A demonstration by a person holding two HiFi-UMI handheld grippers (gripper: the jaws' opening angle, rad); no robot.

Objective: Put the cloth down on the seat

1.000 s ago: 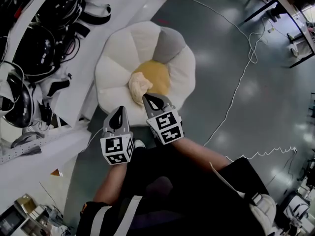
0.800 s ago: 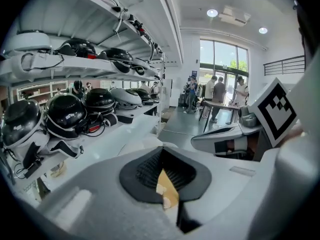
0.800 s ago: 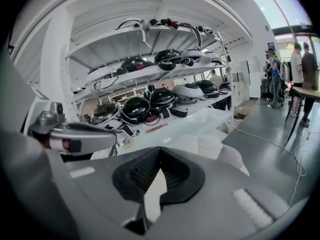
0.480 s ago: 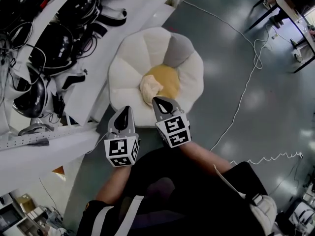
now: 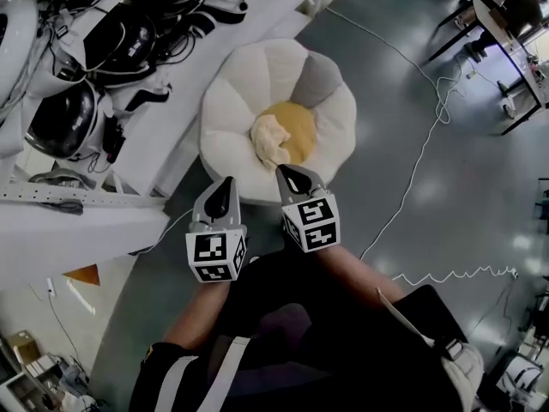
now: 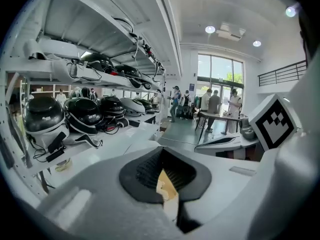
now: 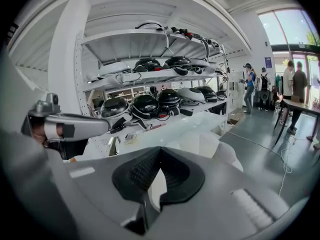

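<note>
Cloth: cream crumpled cloth (image 5: 269, 137), lying on the yellow middle of the seat, touched by neither gripper.
Seat: round flower-shaped cushion seat (image 5: 249, 84) with white petals, one grey petal and a yellow centre; sits on the glossy grey floor (image 5: 480, 196), just beside the white shelving.
Left gripper: grey left gripper (image 5: 226, 184) with a marker cube, held close to the person's body, tips aimed toward the near rim of the seat and apart from it; jaws together and gripping nothing, with yellow and cream showing through a narrow slit below the tips.
Right gripper: grey right gripper (image 5: 292, 172), just beside the left one, tips near the seat's near rim in the head view, clear of the cloth; jaws closed and empty.
Shelving: white shelves (image 5: 184, 101) at the left, loaded with black helmets (image 5: 129, 37) and tangled leads.
Floor: thin white cable (image 5: 418, 157) trailing across it, to the right of the seat.
</note>
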